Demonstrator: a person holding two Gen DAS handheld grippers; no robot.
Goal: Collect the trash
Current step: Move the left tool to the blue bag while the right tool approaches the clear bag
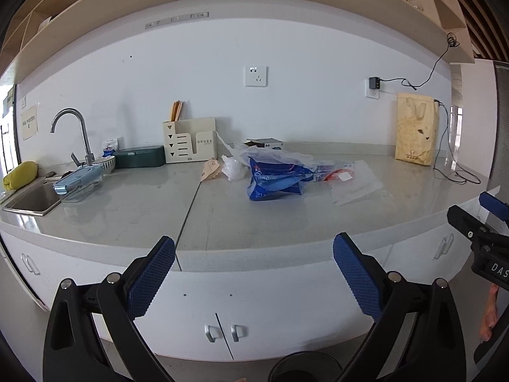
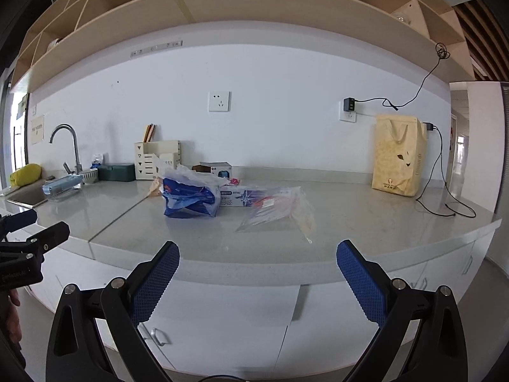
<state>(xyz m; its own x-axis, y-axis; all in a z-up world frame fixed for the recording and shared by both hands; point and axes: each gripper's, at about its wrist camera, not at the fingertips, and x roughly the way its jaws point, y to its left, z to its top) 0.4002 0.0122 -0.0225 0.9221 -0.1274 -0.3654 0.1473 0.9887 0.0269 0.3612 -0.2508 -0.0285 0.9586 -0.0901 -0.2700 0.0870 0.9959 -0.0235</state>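
While held short of the grey stone countertop, left gripper and right gripper both gaping wide, nothing between the blue pads. Farther in, near the middle: crumpled blue plastic bag, clear flat plastic bag just right, white crumpled wrapper left.

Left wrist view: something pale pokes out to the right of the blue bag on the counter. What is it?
Observer: A long white and blue box, lying flat right beside the blue bag.
Operator: Is the clear bag on it?
Observer: The clear plastic bag covers the box's right end; whether they touch, I cannot tell.
Operator: And the right gripper?
Observer: The right gripper is open and empty, short of the counter edge.
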